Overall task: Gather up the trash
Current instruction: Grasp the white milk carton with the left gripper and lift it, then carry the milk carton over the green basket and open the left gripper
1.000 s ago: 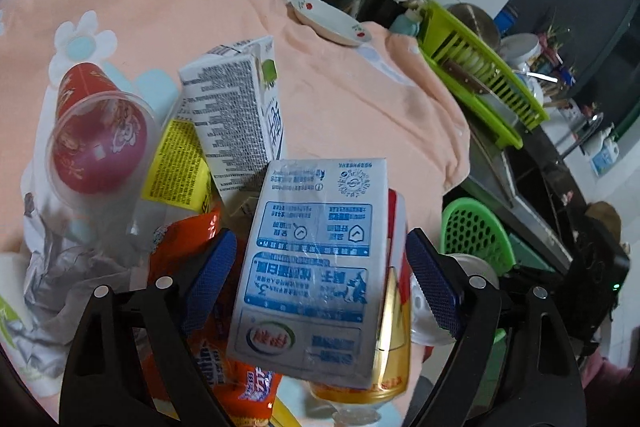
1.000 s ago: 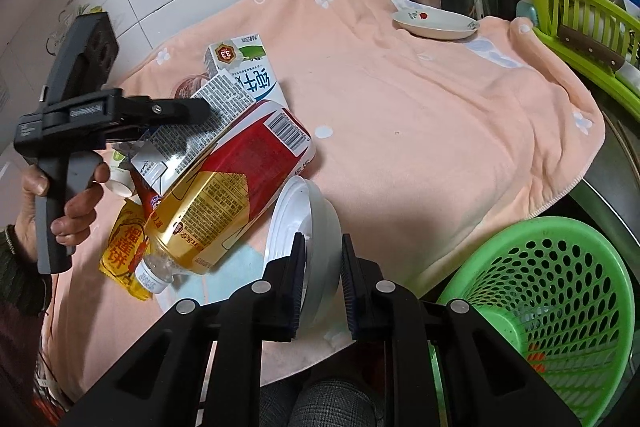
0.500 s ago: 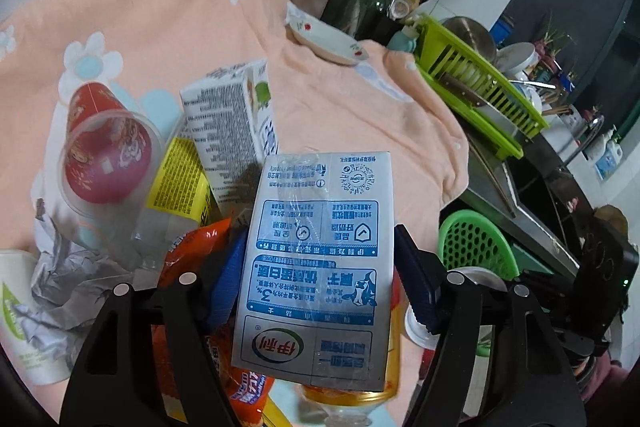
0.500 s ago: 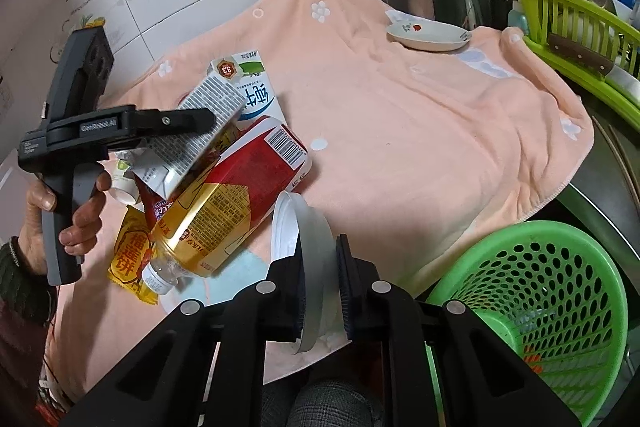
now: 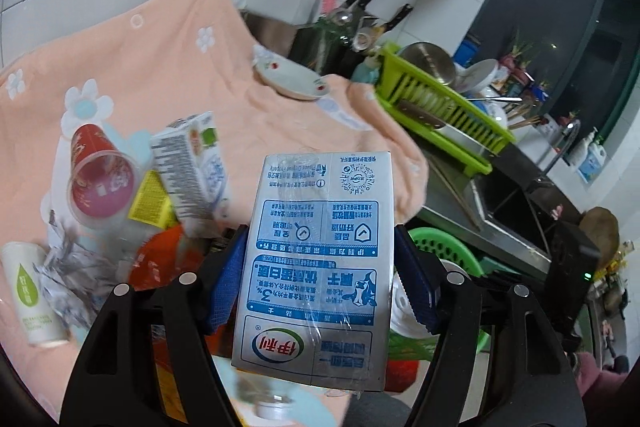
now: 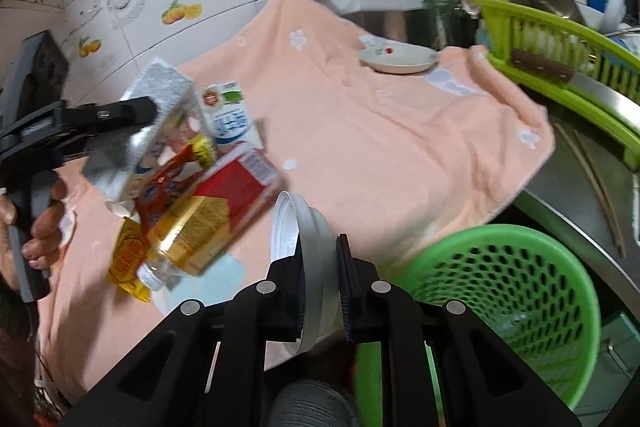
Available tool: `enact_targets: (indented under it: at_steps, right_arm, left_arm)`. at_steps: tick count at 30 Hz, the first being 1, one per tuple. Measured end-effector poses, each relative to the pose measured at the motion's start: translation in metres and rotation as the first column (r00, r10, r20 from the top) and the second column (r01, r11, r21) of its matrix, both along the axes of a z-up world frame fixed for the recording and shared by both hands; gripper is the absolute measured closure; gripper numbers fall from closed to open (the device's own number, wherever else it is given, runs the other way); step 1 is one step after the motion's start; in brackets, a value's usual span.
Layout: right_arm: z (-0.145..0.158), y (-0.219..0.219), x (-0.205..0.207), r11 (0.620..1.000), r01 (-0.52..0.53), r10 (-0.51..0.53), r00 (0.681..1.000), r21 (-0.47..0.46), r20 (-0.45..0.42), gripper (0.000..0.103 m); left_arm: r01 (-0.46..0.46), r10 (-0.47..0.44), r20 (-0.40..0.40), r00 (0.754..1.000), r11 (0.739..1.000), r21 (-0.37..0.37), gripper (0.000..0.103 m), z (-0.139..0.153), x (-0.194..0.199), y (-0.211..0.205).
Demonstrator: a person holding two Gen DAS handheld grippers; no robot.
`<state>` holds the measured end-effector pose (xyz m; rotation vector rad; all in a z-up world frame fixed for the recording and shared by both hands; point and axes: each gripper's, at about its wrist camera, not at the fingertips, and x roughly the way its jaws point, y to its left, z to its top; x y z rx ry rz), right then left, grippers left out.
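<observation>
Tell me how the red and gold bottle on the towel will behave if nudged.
The red and gold bottle lies on its side, so it would probably roll. It looks empty, likely light. Resting among wrappers, it may drag them along.

The silver-and-blue milk carton [image 5: 320,267] looks glossy, foil-like. The peach flowered towel [image 6: 380,147] is soft, matt cloth. The green perforated basket [image 6: 520,287] is smooth, shiny plastic.

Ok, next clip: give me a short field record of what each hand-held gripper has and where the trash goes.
left hand-held gripper: shut on silver milk carton, lifted off the cloth
right hand-held gripper: shut on white plastic cup, held on its side
bin: green basket, beside the counter edge
remaining on peach cloth: red-gold bottle, small milk carton, wrappers
</observation>
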<state>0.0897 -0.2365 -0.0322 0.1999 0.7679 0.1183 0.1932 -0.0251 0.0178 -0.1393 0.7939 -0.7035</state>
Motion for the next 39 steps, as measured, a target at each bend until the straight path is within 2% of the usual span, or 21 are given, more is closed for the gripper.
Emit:
enact_targets:
  at_steps: [5,10,16,21,31,35,39]
  right_arm:
    - [-0.022,-0.037,-0.017,0.996,0.069,-0.073,0.996,-0.058,-0.060,0.089]
    - [-0.070,-0.074,-0.024,0.986,0.135,-0.152,0.970,-0.102,-0.187,0.089]
    - [-0.113,-0.090,-0.027,0.980,0.155,-0.186,0.936,-0.125,-0.299,0.089]
    - [-0.134,-0.101,-0.030,0.981,0.169,-0.192,0.915,-0.094,-0.354,0.088]
    - [-0.136,-0.114,-0.047,0.980,0.188,-0.200,0.915,-0.070,-0.351,0.079]
    - [-0.124,-0.122,-0.059,0.979,0.193,-0.202,0.921,-0.059,-0.334,0.076]
    - [-0.106,-0.130,-0.072,0.977,0.195,-0.211,0.933,-0.081,-0.291,0.067]
  left_arm:
    - [0.039,-0.039,0.024,0.999,0.999,-0.009,0.034,0.004,-0.025,-0.022]
    - [0.083,-0.083,0.042,0.996,0.996,0.011,0.034,-0.002,-0.048,-0.050]
    - [0.119,-0.120,0.012,0.993,0.993,0.023,0.034,-0.021,-0.061,-0.083]
    - [0.154,-0.153,-0.030,0.988,0.987,0.035,0.034,-0.042,-0.065,-0.108]
    - [0.212,-0.204,-0.096,0.974,0.974,0.076,0.034,-0.076,-0.068,-0.159]
    - [0.229,-0.217,-0.130,0.967,0.970,0.087,0.034,-0.091,-0.068,-0.178]
    - [0.241,-0.223,-0.158,0.962,0.965,0.103,0.034,-0.103,-0.068,-0.196]
